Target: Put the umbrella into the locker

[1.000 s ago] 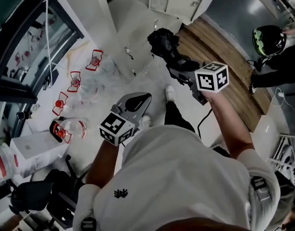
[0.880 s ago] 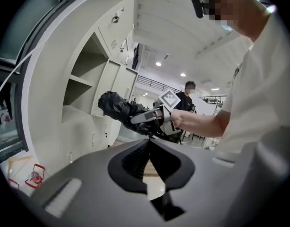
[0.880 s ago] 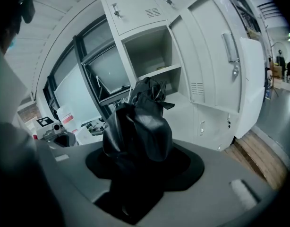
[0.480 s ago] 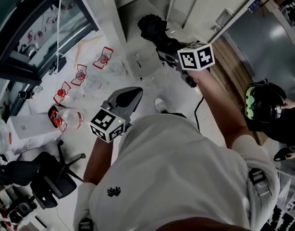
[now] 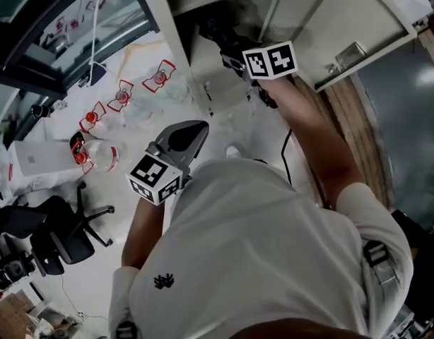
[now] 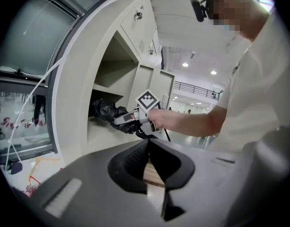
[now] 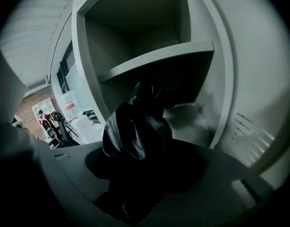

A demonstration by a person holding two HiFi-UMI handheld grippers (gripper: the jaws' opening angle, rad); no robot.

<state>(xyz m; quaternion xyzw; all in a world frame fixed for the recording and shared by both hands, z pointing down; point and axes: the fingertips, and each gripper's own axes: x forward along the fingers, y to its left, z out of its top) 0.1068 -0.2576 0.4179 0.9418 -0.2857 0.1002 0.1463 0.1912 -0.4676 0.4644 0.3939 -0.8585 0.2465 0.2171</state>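
**Right hand-held gripper.** The right hand-held gripper is shown clamped on the black folded umbrella. Its jaws are held wide by the bundled fabric that fills the gap between them. The umbrella is carried at the mouth of the locker, and its far end reaches into the open compartment beneath the shelf. Whether it touches the compartment floor cannot be told.

**Left hand-held gripper.** The left hand-held gripper is held near the person's body. Its jaws are brought together at the tips, and nothing is gripped between them.

**Differences between views.**
- **Right gripper view:** only here is the compartment's interior seen, with the shelf overhead and the side wall at the right.
- **Left gripper view:** the side profile is given. The outstretched forearm and the marker cube are seen, with the umbrella projecting past the locker's front edge into the lower opening.
- **Head view:** only here are both hand-held grippers seen together. Also shown are the open locker door, a dark office chair and red-and-clear items on the pale floor.
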